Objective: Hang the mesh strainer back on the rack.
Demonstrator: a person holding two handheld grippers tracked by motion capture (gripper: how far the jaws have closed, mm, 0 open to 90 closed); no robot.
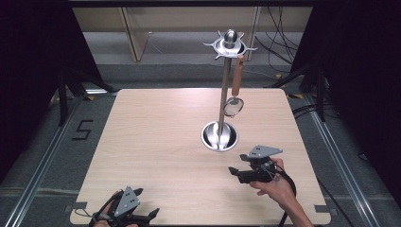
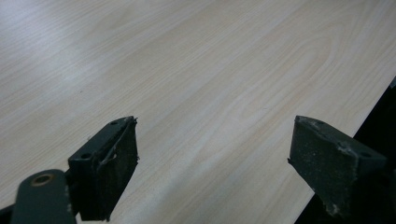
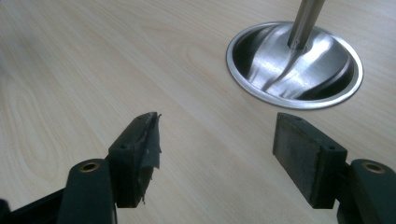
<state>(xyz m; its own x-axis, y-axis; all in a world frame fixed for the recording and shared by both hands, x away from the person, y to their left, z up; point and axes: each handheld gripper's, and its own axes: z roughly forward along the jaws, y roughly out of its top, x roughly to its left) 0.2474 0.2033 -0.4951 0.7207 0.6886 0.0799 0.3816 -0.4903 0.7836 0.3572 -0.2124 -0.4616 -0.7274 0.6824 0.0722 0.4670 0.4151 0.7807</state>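
A steel utensil stand [image 1: 223, 94] rises from a round dish base [image 1: 219, 135] right of the table's middle. From its spoked top ring [image 1: 230, 46] hangs a small strainer [image 1: 233, 106] with a wooden handle [image 1: 238, 75]. My right gripper [image 1: 232, 172] is held just in front of the base, jaws pointing left and open with nothing between them; in the right gripper view [image 3: 215, 149] the base [image 3: 295, 65] lies ahead to the right. My left gripper [image 1: 153, 213] rests at the front edge, open over bare wood [image 2: 212, 163].
The light wooden table [image 1: 161, 137] stands on a grey floor with rails at both sides. Black curtains close in left and right. Cables lie on the floor behind the table at the right, and the table's front edge [image 2: 345, 135] runs close by the left gripper.
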